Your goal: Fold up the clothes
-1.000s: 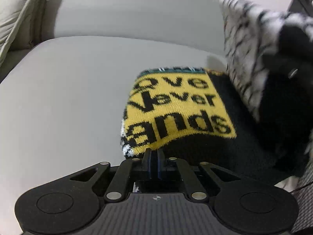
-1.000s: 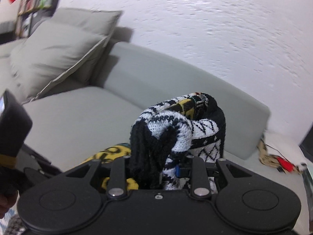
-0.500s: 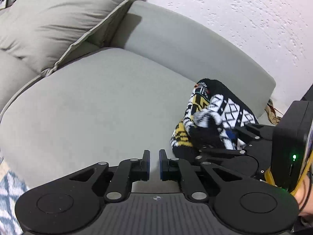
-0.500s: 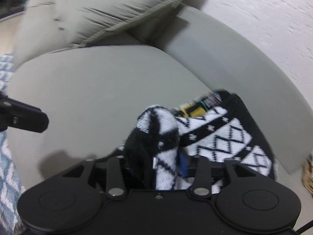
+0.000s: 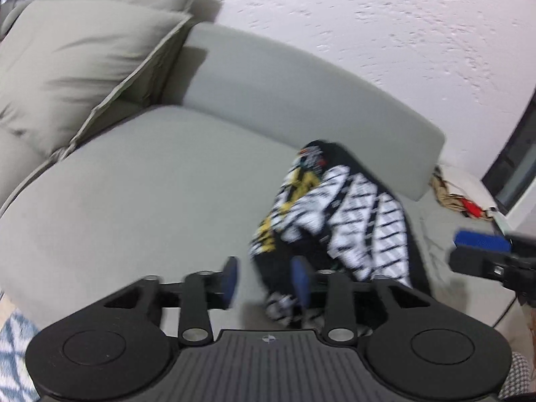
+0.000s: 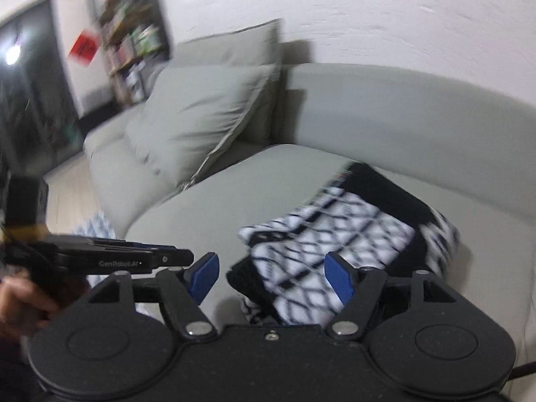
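Evidently soft and limp, the knit sweater (image 6: pixel 338 234) lies bundled at lower right; both the left gripper (image 5: pixel 264 279) and right gripper (image 6: pixel 271 273) have just been opening, empty; probably best pinched at an edge.

- A home living room: a grey sofa (image 5: pixel 167 184) fills the view.
- Grey throw pillows (image 6: pixel 201 114) lean on the sofa's backrest.
- A cluttered bookshelf (image 6: pixel 130 43) stands beyond the sofa's far end.
- A blue-and-white patterned rug (image 5: pixel 13 361) lies before the sofa.
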Motion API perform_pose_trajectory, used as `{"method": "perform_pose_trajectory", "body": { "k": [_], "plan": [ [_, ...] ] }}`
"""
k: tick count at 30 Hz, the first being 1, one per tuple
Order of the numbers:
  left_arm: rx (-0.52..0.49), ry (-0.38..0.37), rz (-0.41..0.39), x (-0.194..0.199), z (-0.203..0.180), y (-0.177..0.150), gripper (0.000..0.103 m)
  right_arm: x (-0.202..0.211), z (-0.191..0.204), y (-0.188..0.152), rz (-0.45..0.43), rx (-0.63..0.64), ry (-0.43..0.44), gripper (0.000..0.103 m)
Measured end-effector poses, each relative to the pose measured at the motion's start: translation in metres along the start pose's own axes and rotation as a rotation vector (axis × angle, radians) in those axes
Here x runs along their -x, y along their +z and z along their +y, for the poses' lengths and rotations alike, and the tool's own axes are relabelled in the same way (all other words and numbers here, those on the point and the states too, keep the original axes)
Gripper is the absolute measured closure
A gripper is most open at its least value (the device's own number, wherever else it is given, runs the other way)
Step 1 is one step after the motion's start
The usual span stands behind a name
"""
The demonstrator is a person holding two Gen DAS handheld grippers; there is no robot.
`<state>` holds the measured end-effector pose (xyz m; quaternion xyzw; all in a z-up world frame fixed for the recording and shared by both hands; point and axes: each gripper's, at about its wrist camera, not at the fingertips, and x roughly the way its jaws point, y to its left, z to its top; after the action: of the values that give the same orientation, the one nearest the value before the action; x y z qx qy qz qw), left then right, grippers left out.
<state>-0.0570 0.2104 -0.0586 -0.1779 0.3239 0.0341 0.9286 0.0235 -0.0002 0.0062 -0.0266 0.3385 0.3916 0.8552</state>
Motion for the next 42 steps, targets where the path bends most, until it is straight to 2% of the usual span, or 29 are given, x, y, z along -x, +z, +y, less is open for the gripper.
{"method": "perform_pose_trajectory", "body": {
  "k": [2,5,7,11,12,13,16,17,18,20,24,29,31,34,38,40,42],
  "plan": [
    [-0.014,-0.003,0.005,-0.011,-0.008,0.012,0.055,0.018,-0.026,-0.003,-0.003,-0.107,-0.026,0.037],
    [-0.004,-0.019,0.052,-0.038,-0.019,0.029,0.053,0.034,-0.057,-0.012,-0.019,-0.217,-0.071,0.050],
    [0.016,-0.014,0.107,-0.062,-0.023,0.038,0.054,0.039,-0.074,-0.019,-0.036,-0.263,-0.096,0.050],
    [0.003,0.051,0.189,-0.100,-0.028,0.044,0.059,0.028,-0.094,-0.025,-0.031,-0.321,-0.095,0.050],
    [-0.002,0.075,0.200,-0.106,-0.028,0.043,0.066,0.023,-0.098,-0.026,-0.027,-0.329,-0.096,0.050],
    [-0.012,0.105,0.206,-0.109,-0.029,0.040,0.067,0.017,-0.101,-0.025,-0.022,-0.324,-0.102,0.050],
    [-0.082,0.210,0.218,-0.116,-0.029,0.025,0.070,-0.003,-0.107,-0.015,-0.020,-0.285,-0.153,0.051],
    [-0.075,0.221,0.219,-0.117,-0.025,0.020,0.070,-0.010,-0.110,-0.011,-0.025,-0.278,-0.162,0.060],
    [-0.056,0.218,0.218,-0.117,-0.018,0.016,0.070,-0.020,-0.112,-0.005,-0.032,-0.269,-0.166,0.074],
    [-0.012,0.198,0.213,-0.117,-0.007,0.014,0.070,-0.040,-0.115,0.008,-0.046,-0.249,-0.170,0.087],
    [-0.014,0.200,0.206,-0.122,-0.006,0.015,0.068,-0.105,-0.107,0.023,-0.045,-0.134,-0.148,0.089],
    [-0.004,0.196,0.210,-0.140,-0.001,0.014,0.063,-0.189,-0.104,0.014,0.107,-0.043,-0.275,0.091],
    [-0.026,0.210,0.212,-0.144,-0.003,0.014,0.063,-0.199,-0.107,0.019,0.124,-0.060,-0.273,0.091],
    [-0.032,0.205,0.210,-0.139,-0.004,0.015,0.063,-0.184,-0.109,0.027,0.120,-0.095,-0.245,0.091],
    [-0.028,0.149,0.177,-0.098,-0.009,0.026,0.064,-0.155,-0.109,0.037,0.091,-0.135,-0.208,0.091],
    [-0.058,0.126,0.125,-0.072,-0.016,0.032,0.076,-0.127,-0.112,0.038,0.044,-0.166,-0.197,0.090],
    [-0.127,0.108,0.065,-0.053,-0.029,0.041,0.078,-0.100,-0.115,0.040,-0.002,-0.198,-0.188,0.089]
  ]
}}
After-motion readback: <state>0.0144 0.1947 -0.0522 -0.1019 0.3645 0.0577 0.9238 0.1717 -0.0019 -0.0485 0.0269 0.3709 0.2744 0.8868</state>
